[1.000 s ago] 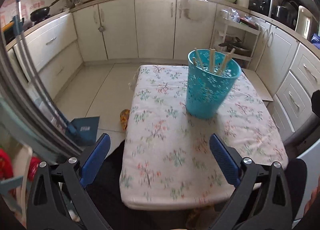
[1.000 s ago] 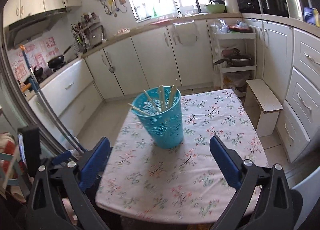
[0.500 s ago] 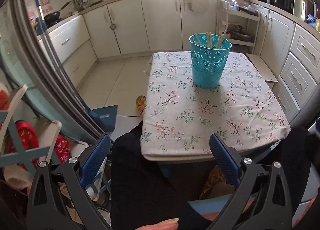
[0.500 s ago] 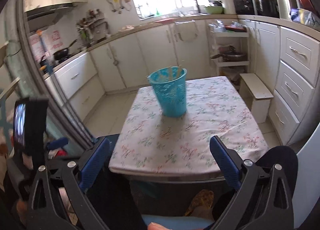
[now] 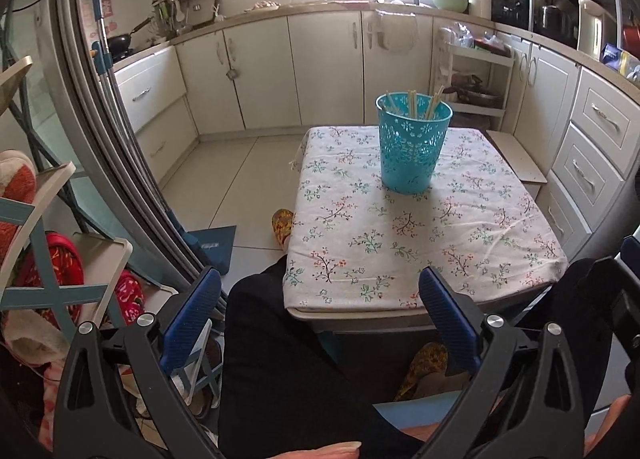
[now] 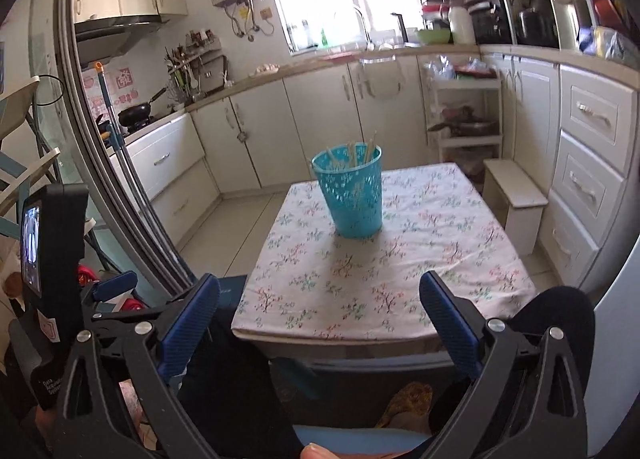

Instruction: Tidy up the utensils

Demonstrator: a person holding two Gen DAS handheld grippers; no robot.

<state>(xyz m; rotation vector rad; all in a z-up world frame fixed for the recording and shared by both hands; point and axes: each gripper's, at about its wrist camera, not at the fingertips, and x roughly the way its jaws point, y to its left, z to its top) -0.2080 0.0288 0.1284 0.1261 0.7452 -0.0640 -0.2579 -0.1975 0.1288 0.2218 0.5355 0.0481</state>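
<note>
left tool (image 5: 320,315) wide, empty | right tool (image 6: 320,317) wide, empty | chopsticks (image 5: 412,104) stand in teal basket (image 5: 412,151), upper centre, on counter (image 5: 400,235) | looks finished | risk: tall light basket tips if a reaching tool clips its rim

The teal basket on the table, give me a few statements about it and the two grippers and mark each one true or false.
1. The teal basket stands upright on the floral tablecloth. True.
2. Wooden chopsticks stick up out of the basket. True.
3. The left gripper is shut on a chopstick. False: its fingers are spread wide with nothing between them.
4. The right gripper is touching the basket. False: it hangs near the table's front edge, apart from the basket.
5. Loose chopsticks lie on the tablecloth. False: none is visible there.
</note>
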